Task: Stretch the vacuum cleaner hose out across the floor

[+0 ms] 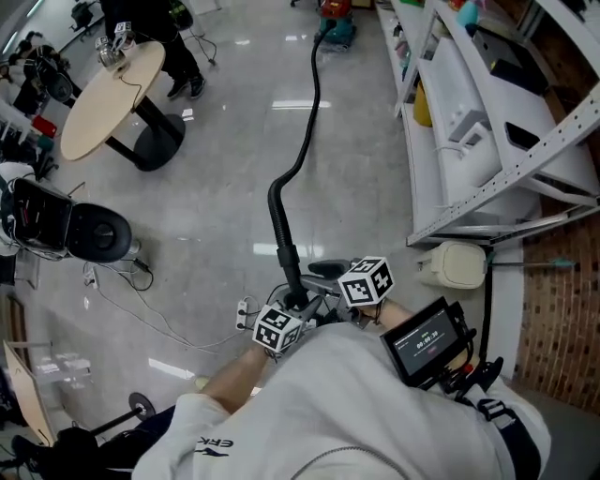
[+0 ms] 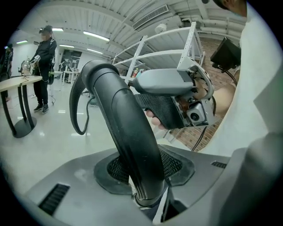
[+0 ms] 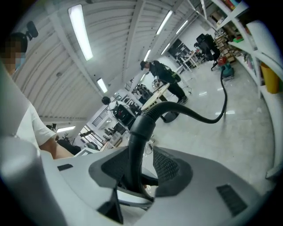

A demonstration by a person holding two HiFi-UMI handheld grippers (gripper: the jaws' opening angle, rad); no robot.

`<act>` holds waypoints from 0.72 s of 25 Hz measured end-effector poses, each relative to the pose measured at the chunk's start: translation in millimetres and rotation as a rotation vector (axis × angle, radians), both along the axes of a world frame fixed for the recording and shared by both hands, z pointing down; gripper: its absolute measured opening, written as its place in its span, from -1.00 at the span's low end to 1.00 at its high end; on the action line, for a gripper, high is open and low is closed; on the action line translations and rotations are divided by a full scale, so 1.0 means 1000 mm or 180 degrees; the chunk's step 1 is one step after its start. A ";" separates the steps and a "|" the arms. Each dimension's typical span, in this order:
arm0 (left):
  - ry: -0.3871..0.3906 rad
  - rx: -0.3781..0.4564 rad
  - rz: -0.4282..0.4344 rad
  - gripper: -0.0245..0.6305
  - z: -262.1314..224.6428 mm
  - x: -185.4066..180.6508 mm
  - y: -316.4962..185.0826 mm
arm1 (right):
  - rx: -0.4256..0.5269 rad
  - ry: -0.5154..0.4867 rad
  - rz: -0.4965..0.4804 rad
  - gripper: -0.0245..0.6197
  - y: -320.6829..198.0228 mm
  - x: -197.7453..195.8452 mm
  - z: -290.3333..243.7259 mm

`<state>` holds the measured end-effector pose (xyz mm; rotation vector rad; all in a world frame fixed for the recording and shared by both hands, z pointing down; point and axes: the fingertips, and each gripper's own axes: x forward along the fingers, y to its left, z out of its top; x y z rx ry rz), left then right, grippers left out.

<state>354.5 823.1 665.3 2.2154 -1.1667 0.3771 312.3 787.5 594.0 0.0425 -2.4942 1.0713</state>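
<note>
A black vacuum hose runs from the vacuum cleaner at the far end of the floor down to me, ending in a stiff curved handle tube. Both grippers meet at its lower end. In the left gripper view the thick tube fills the gap between the jaws, and the left gripper is shut on it. The right gripper also grips the tube, while the hose trails off over the floor. In the head view the left gripper and right gripper sit side by side.
White metal shelving lines the right side, with a cream box at its foot. A round wooden table with a person beside it stands far left. A black office chair and loose cables lie to my left.
</note>
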 end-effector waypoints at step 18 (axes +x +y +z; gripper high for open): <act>0.0178 0.0164 -0.0046 -0.46 -0.015 -0.015 0.019 | 0.0656 0.0426 0.0808 -0.81 -0.003 0.005 0.013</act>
